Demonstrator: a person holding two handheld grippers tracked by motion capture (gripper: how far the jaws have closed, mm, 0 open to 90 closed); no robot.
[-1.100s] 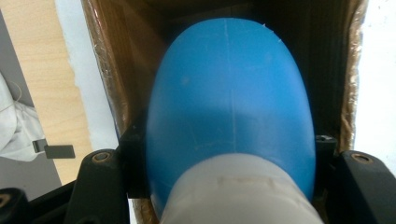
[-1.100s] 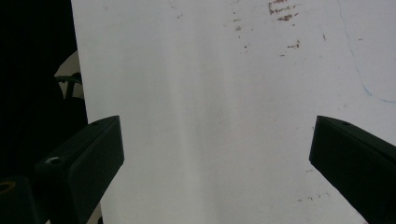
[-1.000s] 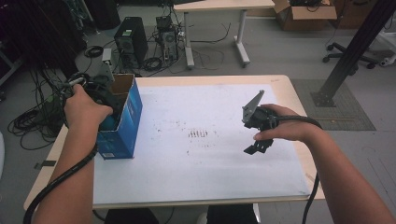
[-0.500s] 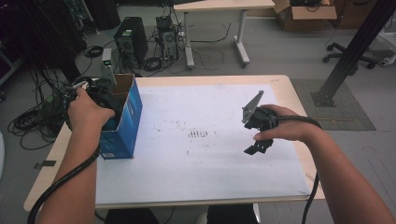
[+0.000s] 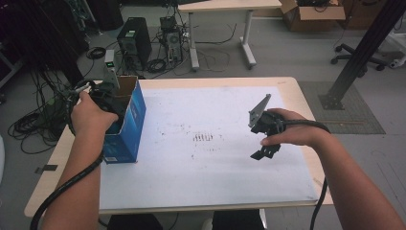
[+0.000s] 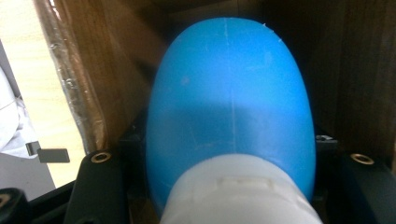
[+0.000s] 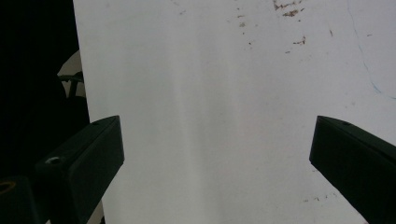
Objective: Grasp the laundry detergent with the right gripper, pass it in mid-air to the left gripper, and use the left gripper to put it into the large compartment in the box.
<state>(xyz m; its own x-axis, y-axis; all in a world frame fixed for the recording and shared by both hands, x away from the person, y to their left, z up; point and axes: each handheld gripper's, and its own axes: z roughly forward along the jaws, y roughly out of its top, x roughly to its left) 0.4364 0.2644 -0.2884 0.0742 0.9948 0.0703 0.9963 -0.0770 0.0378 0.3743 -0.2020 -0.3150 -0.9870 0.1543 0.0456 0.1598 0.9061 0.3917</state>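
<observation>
One blue bottle [image 6: 231,107], smooth matte plastic, rounded and egg-like in outline with a fine moulding seam down its middle and a white ribbed cap toward the bottom of the left gripper view; it sits inside the box, clamped between the two black jaws of the left claw [image 6: 231,158], which are closed on its sides. One cardboard box [image 5: 128,125], rectangular, open-topped, printed glossy blue outside and plain brown inside, standing upright at the left edge of the desk [image 5: 292,88], left of centre in the high view; one strip of clear glossy tape runs along its brown flap at the upper left of the left gripper view. In the high view the left claw [image 5: 106,96] reaches into the box mouth, a black cable trailing from it down the forearm. One right claw [image 5: 264,152], black hard plastic with one grey three-cornered plate on top, held above the desk at centre right of the high view, well apart from the box; its two blunt, squared jaws stand wide apart with nothing between them. One white sheet [image 7: 224,116], flat, matte, flecked with small brown stains, covers most of the pale wooden desk top, whose corners are rounded. Two hands, two claws, one bottle, one box.
</observation>
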